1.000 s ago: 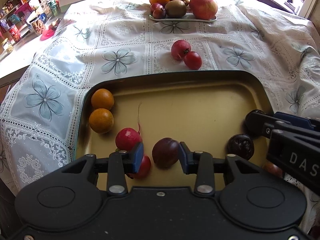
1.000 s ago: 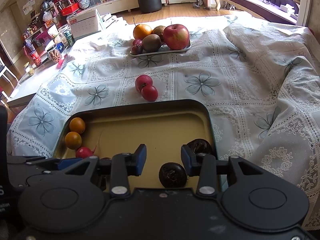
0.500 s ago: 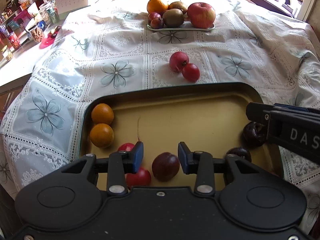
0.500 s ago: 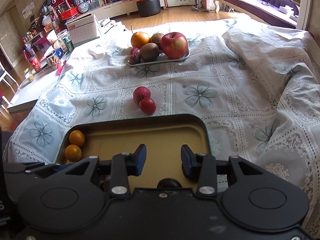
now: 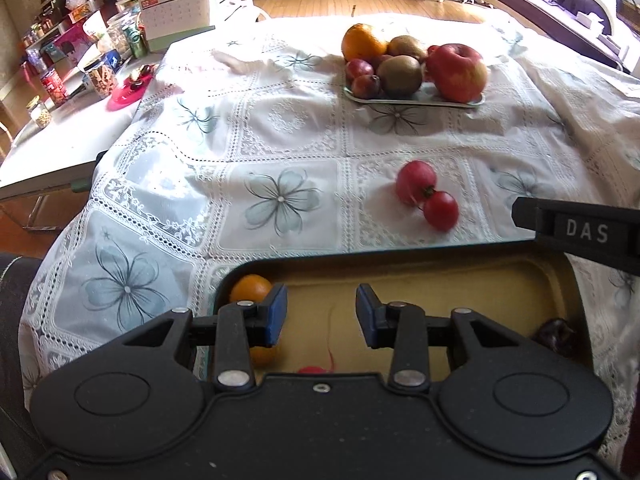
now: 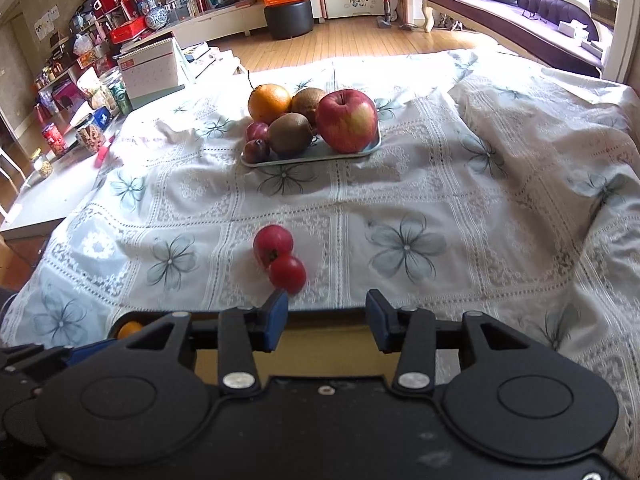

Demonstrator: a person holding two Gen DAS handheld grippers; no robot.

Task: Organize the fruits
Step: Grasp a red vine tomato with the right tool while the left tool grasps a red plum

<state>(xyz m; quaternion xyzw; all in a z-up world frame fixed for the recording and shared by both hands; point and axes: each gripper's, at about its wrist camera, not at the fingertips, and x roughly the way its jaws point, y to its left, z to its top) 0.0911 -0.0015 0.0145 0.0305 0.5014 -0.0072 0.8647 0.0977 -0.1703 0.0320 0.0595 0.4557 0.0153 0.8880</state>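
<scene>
Both tools have pulled back from the tray [image 5: 576, 280], left tool [image 5: 321, 316] half open, right tool [image 6: 326, 322] opening, both empty; next seems grabbing the two red fruits [image 6: 280, 256] on the cloth.

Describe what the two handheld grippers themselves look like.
Both the left gripper and the right gripper have matte black bodies with two round raised discs, silver screws, and black fingers tipped with blue pads. White letters "DAS" mark the right gripper's side.
</scene>
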